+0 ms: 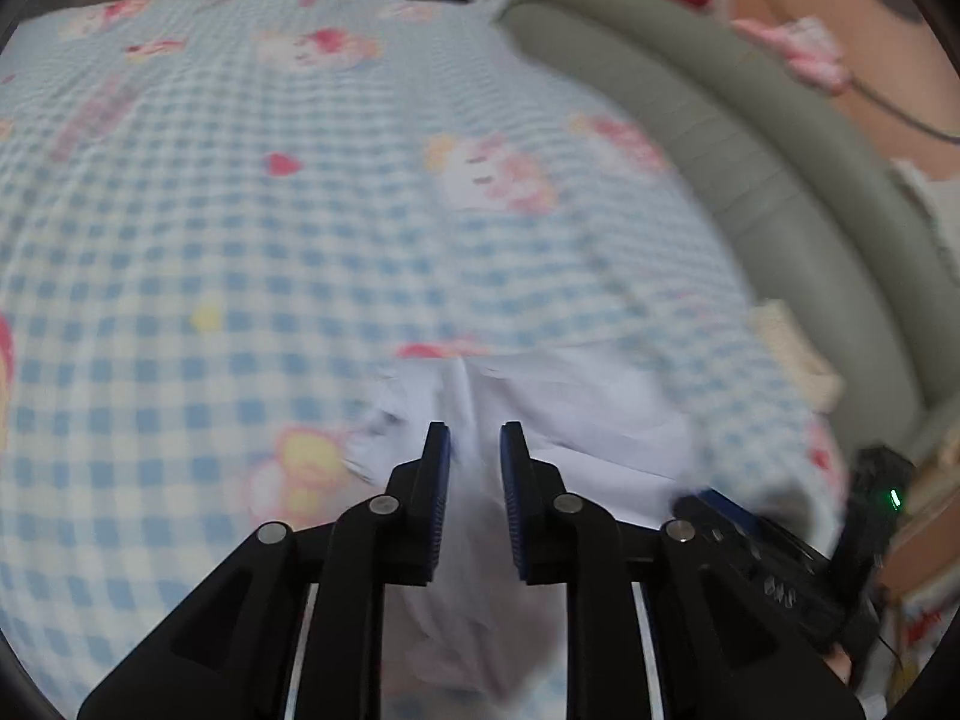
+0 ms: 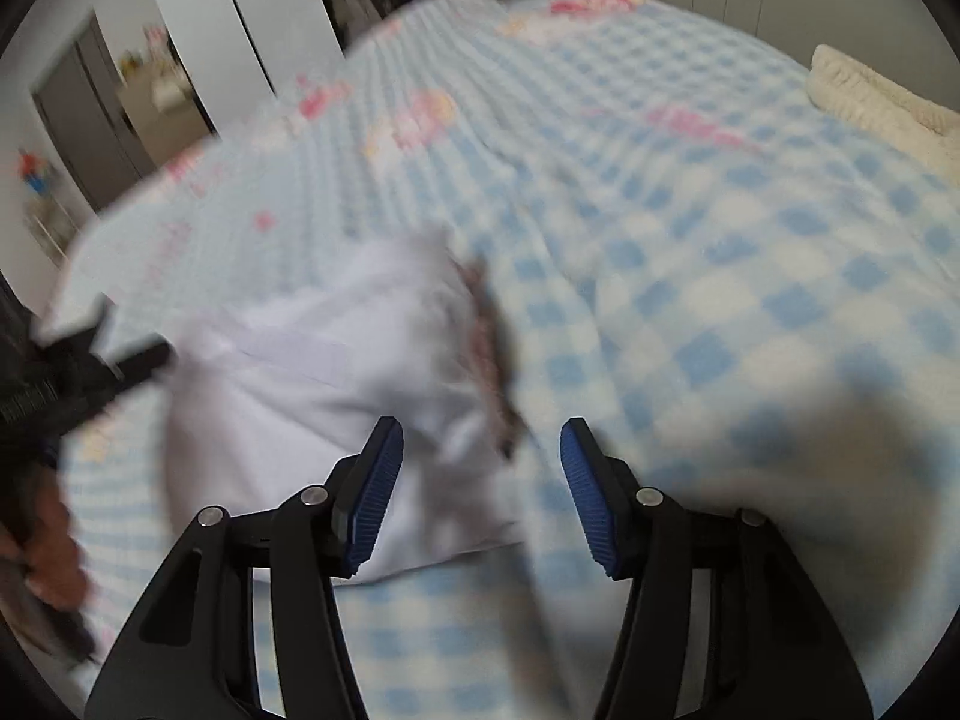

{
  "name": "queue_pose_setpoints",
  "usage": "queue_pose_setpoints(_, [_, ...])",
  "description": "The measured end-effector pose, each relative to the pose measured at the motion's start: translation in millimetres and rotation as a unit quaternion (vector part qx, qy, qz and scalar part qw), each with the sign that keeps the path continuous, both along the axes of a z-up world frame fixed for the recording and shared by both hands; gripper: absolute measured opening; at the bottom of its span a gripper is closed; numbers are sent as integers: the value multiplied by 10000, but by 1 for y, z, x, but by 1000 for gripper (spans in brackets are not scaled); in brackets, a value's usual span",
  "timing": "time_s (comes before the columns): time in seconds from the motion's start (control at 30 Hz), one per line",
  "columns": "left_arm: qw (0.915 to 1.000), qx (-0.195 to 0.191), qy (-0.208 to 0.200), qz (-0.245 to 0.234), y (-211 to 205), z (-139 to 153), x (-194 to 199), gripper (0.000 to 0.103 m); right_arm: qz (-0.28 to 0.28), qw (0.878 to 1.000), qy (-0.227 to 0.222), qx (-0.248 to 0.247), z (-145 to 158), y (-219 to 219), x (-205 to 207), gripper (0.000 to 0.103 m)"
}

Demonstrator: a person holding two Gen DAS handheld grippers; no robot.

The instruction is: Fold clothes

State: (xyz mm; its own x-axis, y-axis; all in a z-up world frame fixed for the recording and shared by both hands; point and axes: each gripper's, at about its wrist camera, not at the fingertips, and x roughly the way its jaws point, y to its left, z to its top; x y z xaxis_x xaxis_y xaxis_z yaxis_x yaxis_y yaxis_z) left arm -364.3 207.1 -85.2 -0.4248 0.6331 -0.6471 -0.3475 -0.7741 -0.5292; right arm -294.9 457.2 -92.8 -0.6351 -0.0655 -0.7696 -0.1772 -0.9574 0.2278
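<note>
A white garment (image 1: 570, 408) lies crumpled on the blue-checked bedsheet (image 1: 240, 240). My left gripper (image 1: 475, 441) hovers right over it, its jaws a narrow gap apart; white cloth shows in the gap, and no pad visibly presses on it. In the right wrist view the same garment (image 2: 312, 348) has a dark brown strip (image 2: 495, 348) along its right edge. My right gripper (image 2: 480, 441) stands open above that edge, one finger over the white cloth and the other over the sheet (image 2: 720, 240). The left gripper (image 2: 90, 360) shows at the far left, blurred.
A grey padded headboard (image 1: 720, 138) curves along the bed's right side. A cream knitted item (image 2: 870, 96) lies near the bed's far right edge. A hand (image 2: 48, 540) holds the left tool. White doors (image 2: 198, 30) stand beyond the bed.
</note>
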Motion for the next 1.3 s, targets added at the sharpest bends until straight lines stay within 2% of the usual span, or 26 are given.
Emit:
queue_pose_setpoints(0.07, [9999,29,16,-131,-9,1,21,32,83,9998,160,-83,18,-4,14,56])
queue_pose_setpoints(0.13, [9997,-234,82,-66,-22,4,37,35,313,9992,222,-54,37,-17,25,58])
queue_pose_setpoints(0.2, [9987,-456,211,116,-42,17,47,37,506,9984,200,144,50,-36,32,63])
queue_pose_setpoints(0.27, [9967,-655,350,314,-63,32,56,46,628,9971,152,406,62,-57,37,65])
queue_pose_setpoints(0.37, [9918,-933,608,625,-94,56,67,51,693,9962,129,509,75,-91,47,65])
queue_pose_setpoints(0.43, [9870,-1106,806,839,-115,74,72,59,732,9955,144,580,81,-112,57,70])
queue_pose_setpoints(0.47, [9853,-1149,879,912,-124,82,74,59,759,9949,166,640,84,-122,61,73])
queue_pose_setpoints(0.53, [9826,-1205,968,1029,-143,97,78,65,816,9932,232,803,88,-147,67,73])
queue_pose_setpoints(0.67, [9750,-1397,1134,1302,-178,119,96,71,904,9908,328,956,98,-185,78,77])
queue_pose_setpoints(0.77, [9694,-1538,1225,1471,-203,131,118,72,977,9896,385,985,106,-208,89,81])
queue_pose_setpoints(0.9, [9618,-1771,1244,1678,-232,136,164,75,1066,9886,447,967,118,-231,115,85])
queue_pose_setpoints(0.93, [9602,-1811,1238,1730,-238,134,178,79,1089,9883,477,958,120,-235,126,85])
queue_pose_setpoints(1.07, [9549,-1855,1182,1995,-256,120,244,82,1221,9875,544,830,119,-243,175,85])
queue_pose_setpoints(1.13, [9460,-1855,1315,2311,-259,108,283,83,1230,9878,611,733,110,-240,210,86])
queue_pose_setpoints(1.2, [9306,-1935,1507,2717,-256,95,319,84,1124,9898,580,649,93,-240,241,88])
queue_pose_setpoints(1.27, [9284,-1972,1498,2771,-251,81,341,85,1138,9904,465,624,77,-245,259,88])
queue_pose_setpoints(1.3, [9312,-1935,1421,2741,-250,75,347,85,1177,9901,422,639,71,-249,266,88])
